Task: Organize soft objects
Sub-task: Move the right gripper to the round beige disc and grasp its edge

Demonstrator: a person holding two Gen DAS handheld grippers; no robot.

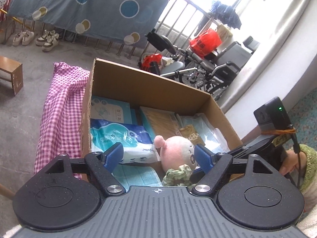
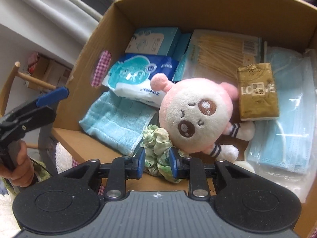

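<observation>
Pinching the green scrunchie (image 2: 158,148), the right gripper (image 2: 157,161) is being positioned over the cardboard box (image 2: 198,6); the left gripper (image 1: 158,155) is being held spread, empty.

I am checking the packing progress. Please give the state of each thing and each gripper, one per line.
cardboard box: open, part filled.
plush doll: lying in the box, face up, not gripped.
green scrunchie: between the right gripper's pads.
blue cloth: folded, flat.
left gripper: open, empty.
</observation>
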